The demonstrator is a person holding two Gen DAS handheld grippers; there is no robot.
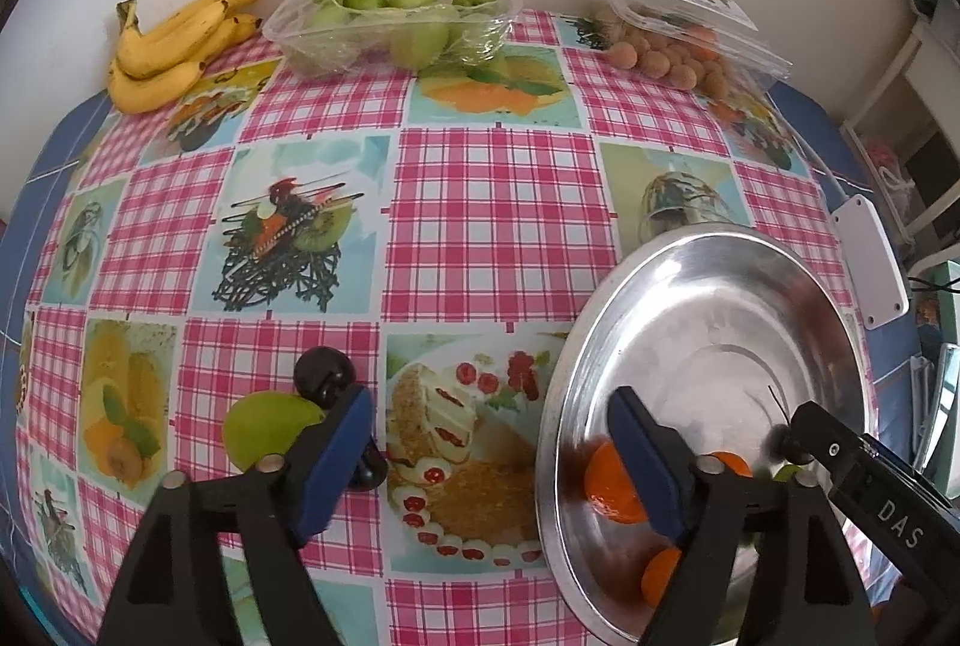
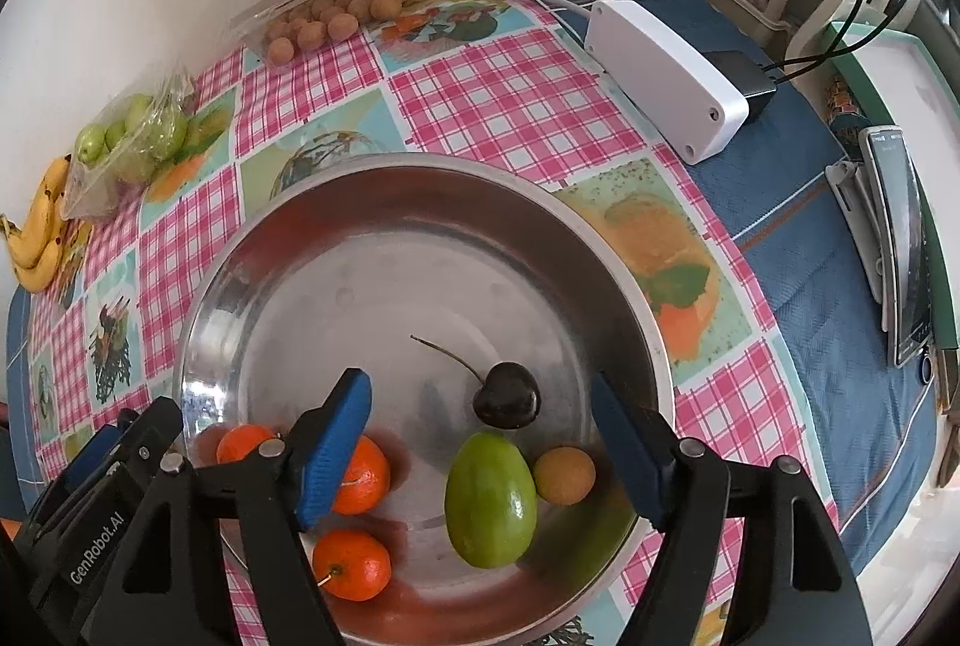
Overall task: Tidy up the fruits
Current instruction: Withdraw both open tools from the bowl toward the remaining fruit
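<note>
The big shiny metal bowl (image 2: pixel 420 202) sits on a table with a pink checked cloth (image 1: pixel 498 202) that has fruit pictures on it. Inside the bowl lie three small oranges (image 2: pixel 360 475), a smooth green fruit (image 2: pixel 491 502), a dark cherry (image 2: pixel 507 397) with a long stem, and a small round tan fruit (image 2: pixel 564 475).

The right gripper (image 2: pixel 480 460) hangs over the bowl with its blue fingers apart, holding nothing. The left gripper (image 1: pixel 498 466) has its fingers wide apart too, one over the bowl's rim. Just left of the bowl, on the cloth, sit a green fruit (image 1: pixel 270 427) and two dark cherries (image 1: pixel 324 376).

Far behind the bowl are yellow bananas (image 1: pixel 180 40), a clear plastic tray of green fruits (image 1: pixel 390 22) and a clear box of tan fruits (image 1: pixel 672 46) with a label too small to read. A white box (image 2: pixel 666 76) with a cord lies right of the bowl. The grippers read "GenRobot.AI" and "DAS".
</note>
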